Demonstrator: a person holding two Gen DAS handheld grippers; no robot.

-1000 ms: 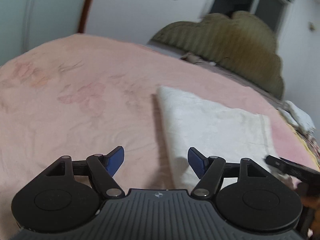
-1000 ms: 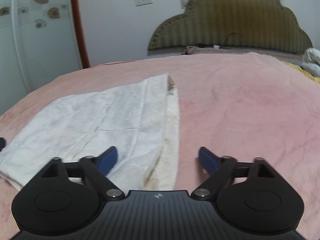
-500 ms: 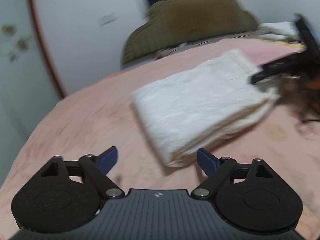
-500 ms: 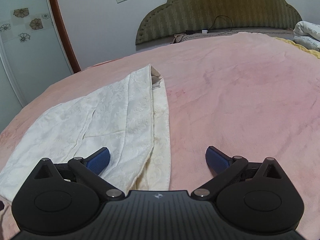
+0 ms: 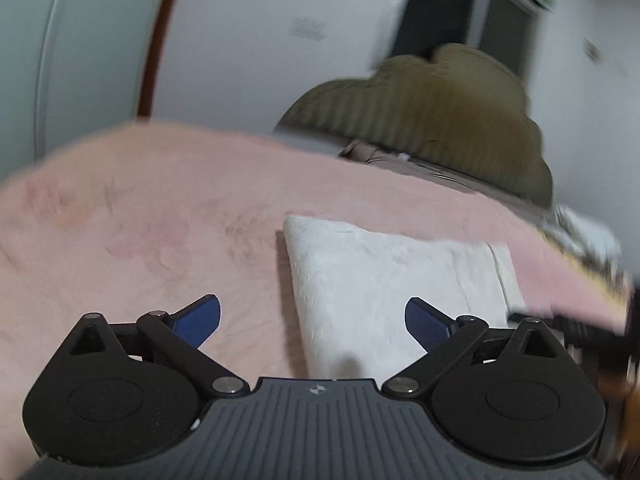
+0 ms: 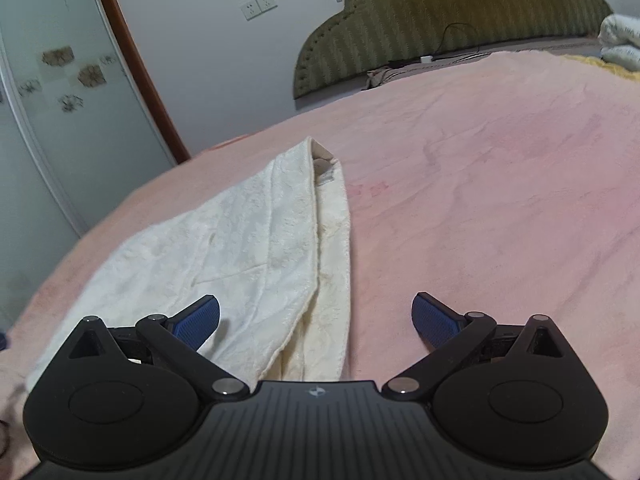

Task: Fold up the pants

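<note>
No readable text, number or brand name is showing in either view. A small white star-shaped emblem, without letters, is sitting on the ribbed grey body of the left gripper [image 5: 312, 316], at 6 o'clock in its view. The same emblem is sitting on the right gripper [image 6: 316, 314], also at 6 o'clock.

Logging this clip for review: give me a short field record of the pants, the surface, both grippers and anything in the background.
garment: cream-white pants, folded flat in layers
surface: pink blanket on the bed
left gripper: open, empty, at the pants' near edge; this view is blurred
right gripper: open, empty, over the pants' layered edge
background: olive headboard, wall sockets, sliding door with flower decals
fold state: already folded; no cloth held
</note>
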